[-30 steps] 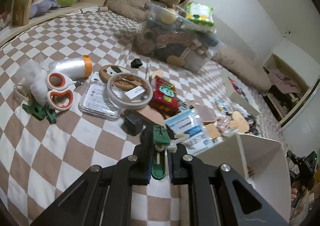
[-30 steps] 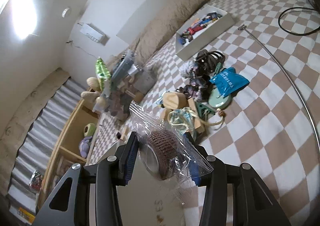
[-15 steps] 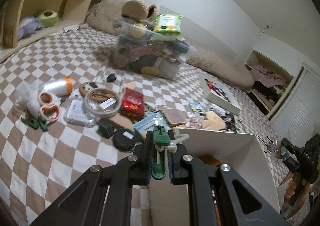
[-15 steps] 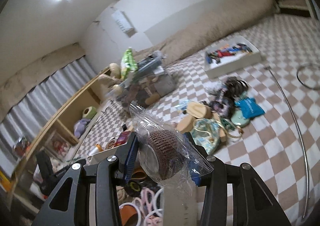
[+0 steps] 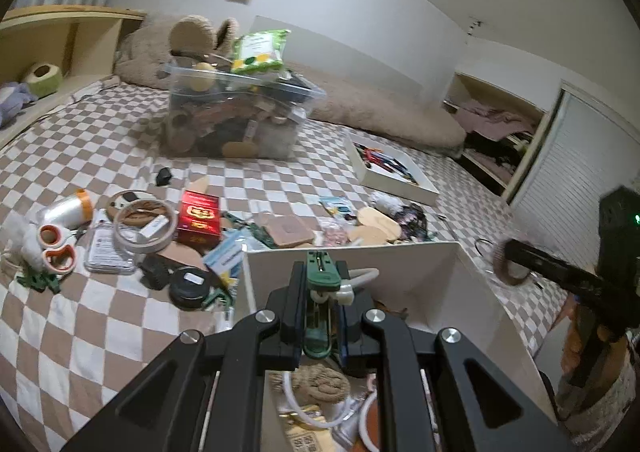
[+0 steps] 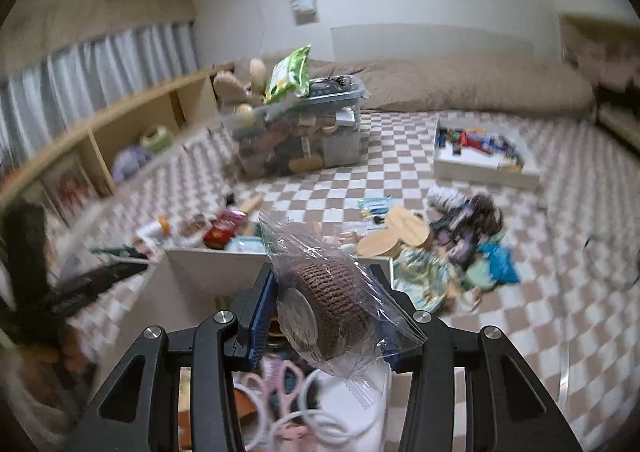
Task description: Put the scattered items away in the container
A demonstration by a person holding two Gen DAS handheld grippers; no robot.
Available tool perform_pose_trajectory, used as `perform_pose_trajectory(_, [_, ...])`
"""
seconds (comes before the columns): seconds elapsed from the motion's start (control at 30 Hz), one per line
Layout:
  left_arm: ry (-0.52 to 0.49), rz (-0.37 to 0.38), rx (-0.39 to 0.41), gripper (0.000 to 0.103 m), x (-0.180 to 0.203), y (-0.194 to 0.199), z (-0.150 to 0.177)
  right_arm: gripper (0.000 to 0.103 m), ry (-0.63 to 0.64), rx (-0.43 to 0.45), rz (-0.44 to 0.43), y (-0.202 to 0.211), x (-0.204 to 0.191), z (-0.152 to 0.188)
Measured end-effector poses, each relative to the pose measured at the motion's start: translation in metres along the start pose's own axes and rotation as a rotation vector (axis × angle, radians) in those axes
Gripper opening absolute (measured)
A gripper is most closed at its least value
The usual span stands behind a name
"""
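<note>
My left gripper is shut on a green clip with a white part, and holds it over the open white box. My right gripper is shut on a clear plastic bag holding a brown crocheted piece, above the same white box. A woven coil, white rings and pink scissors lie inside the box. Scattered items stay on the checked bedcover: a red box, a tape ring and orange-handled scissors.
A full clear bin with a green packet on top stands at the back. A flat white tray of small items lies to its right. Wooden discs and a pile of pouches lie right of the box. A wooden shelf runs along the left.
Both grippers have risen and swung over the white box, which now lies under them. The right wrist view has rolled level. Each gripper keeps its hold.
</note>
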State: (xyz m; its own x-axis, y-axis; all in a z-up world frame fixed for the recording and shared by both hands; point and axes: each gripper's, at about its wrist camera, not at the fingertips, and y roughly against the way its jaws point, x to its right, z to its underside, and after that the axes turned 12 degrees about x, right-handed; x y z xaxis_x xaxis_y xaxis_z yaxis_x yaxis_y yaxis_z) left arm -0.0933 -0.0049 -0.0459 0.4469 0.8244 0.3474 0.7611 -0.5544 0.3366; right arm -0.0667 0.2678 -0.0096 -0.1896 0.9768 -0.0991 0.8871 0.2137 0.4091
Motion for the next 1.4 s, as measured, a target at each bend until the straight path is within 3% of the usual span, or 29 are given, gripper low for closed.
perform_pose_trajectory(0.1, [-0.021,0.007,-0.004,0.013,0.007,0.000,0.002,0.046,0.072,-0.040,0.043,-0.013,-0.012,0.003])
perform_pose_trajectory(0.3, [-0.032,0.000,-0.011,0.013,0.009,-0.001,0.004,0.048,0.100,-0.117,0.117,-0.042,-0.013,0.014])
perform_pose_trajectory(0.33, [-0.034,-0.004,-0.013,0.013,0.009,-0.002,0.005,0.052,0.088,-0.123,0.122,-0.045,-0.010,0.015])
perform_pose_trajectory(0.4, [-0.034,-0.009,-0.018,0.013,0.006,-0.004,0.005,0.081,0.072,-0.134,0.124,-0.047,-0.006,0.016])
perform_pose_trajectory(0.47, [-0.034,-0.016,-0.025,0.013,0.005,-0.005,0.006,0.090,0.060,-0.114,0.117,-0.042,-0.006,0.015])
perform_pose_trajectory(0.8, [-0.066,-0.048,-0.064,0.013,0.005,-0.018,0.008,0.090,-0.020,-0.091,0.036,-0.026,-0.003,0.015])
perform_pose_trajectory(1.07, [-0.131,-0.121,-0.092,0.013,0.010,-0.027,0.015,0.090,-0.042,-0.084,0.013,-0.021,-0.004,0.016])
perform_pose_trajectory(1.13, [-0.136,-0.133,-0.092,0.024,0.010,-0.028,0.015,0.090,-0.041,-0.083,0.006,-0.021,-0.004,0.016])
perform_pose_trajectory(1.2, [-0.129,-0.128,-0.080,0.051,0.009,-0.026,0.014,0.090,-0.040,-0.079,-0.008,-0.020,-0.005,0.016])
perform_pose_trajectory(1.27, [-0.119,-0.109,-0.066,0.058,0.009,-0.023,0.012,0.090,-0.037,-0.076,-0.022,-0.019,-0.007,0.016])
perform_pose_trajectory(1.4, [-0.139,-0.114,-0.070,0.059,0.013,-0.023,0.012,0.090,-0.028,-0.073,-0.032,-0.018,-0.010,0.016])
